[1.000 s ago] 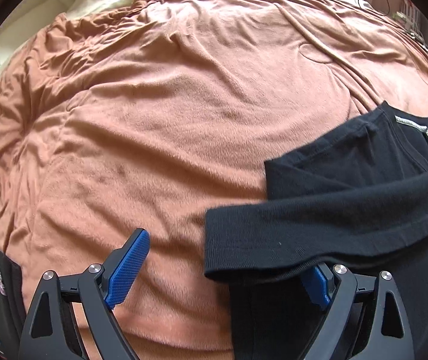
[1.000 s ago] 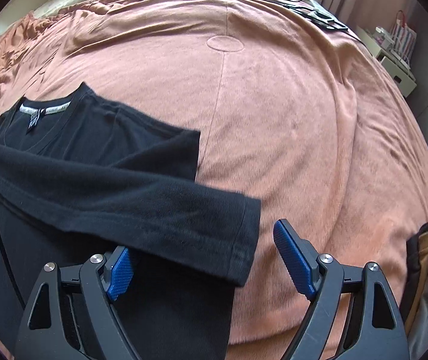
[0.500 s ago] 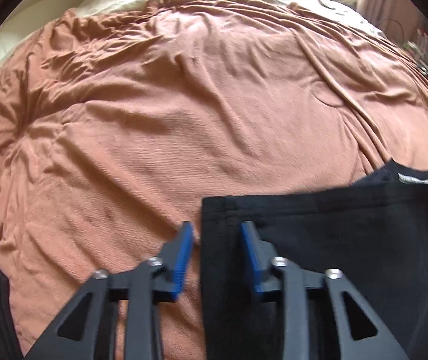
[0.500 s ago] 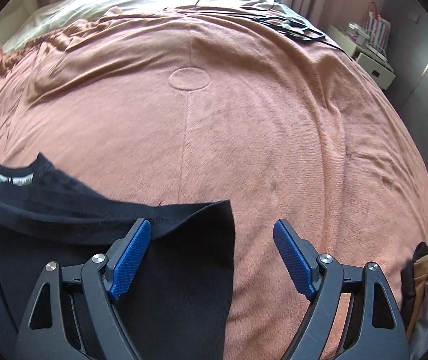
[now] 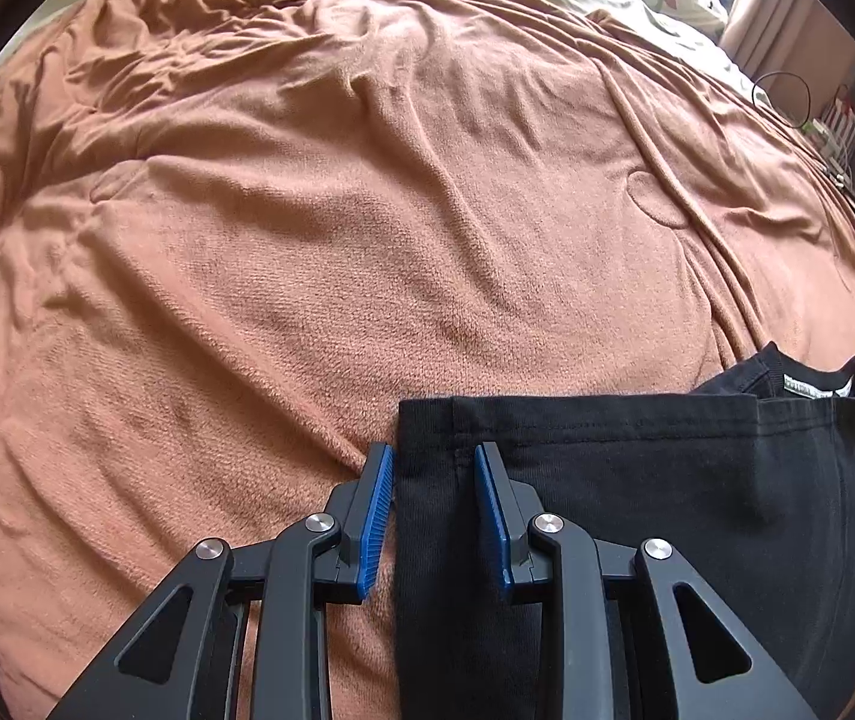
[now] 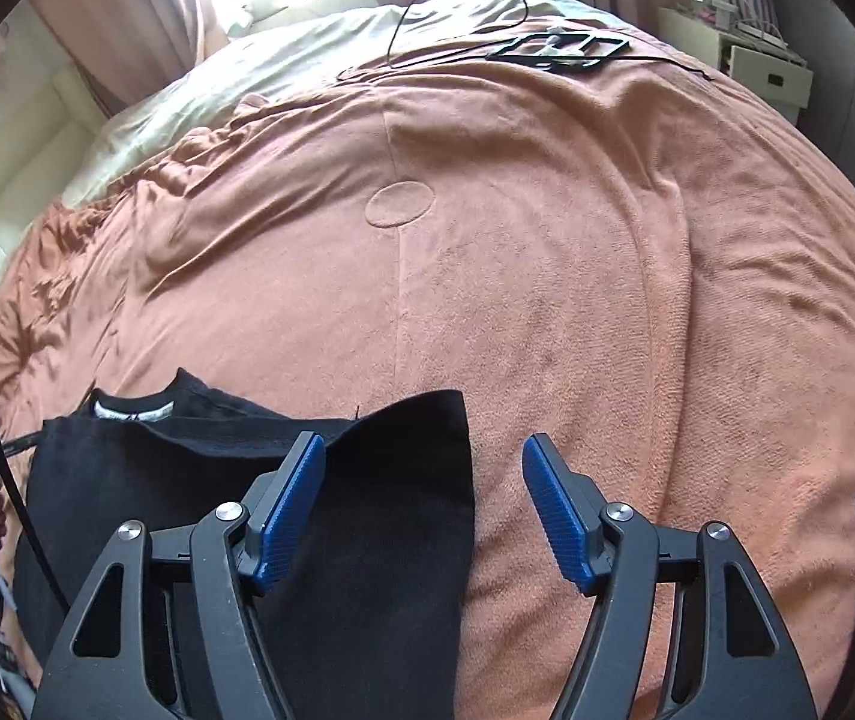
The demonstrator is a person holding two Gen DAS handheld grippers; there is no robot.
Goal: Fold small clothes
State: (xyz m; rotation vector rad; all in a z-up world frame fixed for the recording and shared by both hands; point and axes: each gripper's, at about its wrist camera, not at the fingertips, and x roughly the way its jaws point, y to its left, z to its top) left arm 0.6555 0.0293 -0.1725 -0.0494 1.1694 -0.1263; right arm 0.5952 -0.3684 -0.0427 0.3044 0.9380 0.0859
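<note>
We fold a black shirt (image 5: 667, 480) on the orange blanket (image 5: 367, 240).
Our left gripper (image 5: 433, 504) narrowly straddles the shirt's left corner, whether pinching we cannot tell; our right gripper (image 6: 424, 510) gapes wide over its right corner.

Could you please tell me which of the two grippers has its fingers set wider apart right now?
The right gripper: its fingers stand wide apart over the edge of the black shirt. The left gripper has narrowed around the shirt's other corner, with a small gap left.
</note>
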